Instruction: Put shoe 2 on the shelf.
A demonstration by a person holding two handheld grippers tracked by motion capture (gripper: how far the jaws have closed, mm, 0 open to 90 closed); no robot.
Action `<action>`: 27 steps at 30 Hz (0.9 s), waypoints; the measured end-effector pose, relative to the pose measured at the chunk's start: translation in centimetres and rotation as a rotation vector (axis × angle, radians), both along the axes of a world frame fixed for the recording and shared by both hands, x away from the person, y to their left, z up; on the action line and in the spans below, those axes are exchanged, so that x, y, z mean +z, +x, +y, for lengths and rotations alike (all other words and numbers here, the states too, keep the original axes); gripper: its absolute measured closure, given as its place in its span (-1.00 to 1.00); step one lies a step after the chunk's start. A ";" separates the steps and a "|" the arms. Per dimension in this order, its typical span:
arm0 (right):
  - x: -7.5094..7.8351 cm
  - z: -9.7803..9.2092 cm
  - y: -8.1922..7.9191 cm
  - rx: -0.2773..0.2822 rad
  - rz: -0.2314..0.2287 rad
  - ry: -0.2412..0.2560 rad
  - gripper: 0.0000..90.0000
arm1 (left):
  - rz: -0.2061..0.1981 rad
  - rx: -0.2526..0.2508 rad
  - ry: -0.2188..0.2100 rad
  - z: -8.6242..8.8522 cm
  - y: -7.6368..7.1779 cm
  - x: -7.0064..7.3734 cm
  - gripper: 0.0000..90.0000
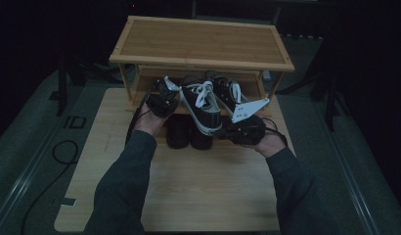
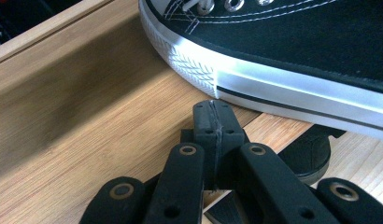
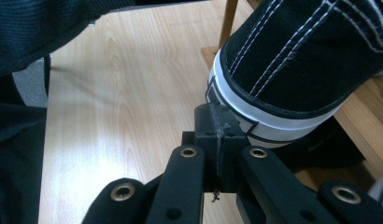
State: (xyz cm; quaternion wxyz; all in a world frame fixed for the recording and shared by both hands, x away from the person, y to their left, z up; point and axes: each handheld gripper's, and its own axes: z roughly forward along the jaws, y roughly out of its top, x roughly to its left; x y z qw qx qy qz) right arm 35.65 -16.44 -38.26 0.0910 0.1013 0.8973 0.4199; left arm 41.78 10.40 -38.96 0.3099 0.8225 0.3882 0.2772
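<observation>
A black canvas sneaker point(image 1: 201, 105) with white laces and a white sole lies half on the lower shelf point(image 1: 154, 73) of a bamboo shoe rack point(image 1: 203, 41), its heel sticking out toward me. My left gripper point(image 1: 168, 88) is shut and empty. Its tips point(image 2: 213, 112) sit by the sneaker's sole point(image 2: 273, 88) near the toe, just above the shelf board. My right gripper point(image 1: 222, 131) is also shut, tips point(image 3: 217, 121) against the sneaker's white heel point(image 3: 269, 116). A second matching sneaker point(image 1: 228, 93) rests on the shelf to the right.
Two dark shoes point(image 1: 189, 134) stand on the light wooden table point(image 1: 189, 191) in front of the rack, under the sneaker's heel. The rack's top shelf is bare. Cables trail over the dark floor at the left point(image 1: 61, 152).
</observation>
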 end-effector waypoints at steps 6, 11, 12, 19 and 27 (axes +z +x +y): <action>0.0 0.9 0.1 0.018 0.003 0.008 1.00 | 0.008 -0.005 -0.012 0.2 0.2 0.0 1.00; -0.1 1.9 0.4 0.044 0.011 0.012 1.00 | 0.005 -0.005 -0.004 0.1 0.1 0.0 1.00; -0.2 2.1 0.4 0.044 0.013 0.014 1.00 | -0.006 -0.011 0.010 0.0 0.1 0.0 1.00; -0.2 2.1 0.3 0.036 0.012 0.018 1.00 | -0.030 -0.025 0.056 0.3 -0.1 0.1 1.00; -0.3 2.3 0.1 0.030 0.001 0.013 0.99 | -0.014 0.019 0.025 1.9 0.1 -0.2 1.00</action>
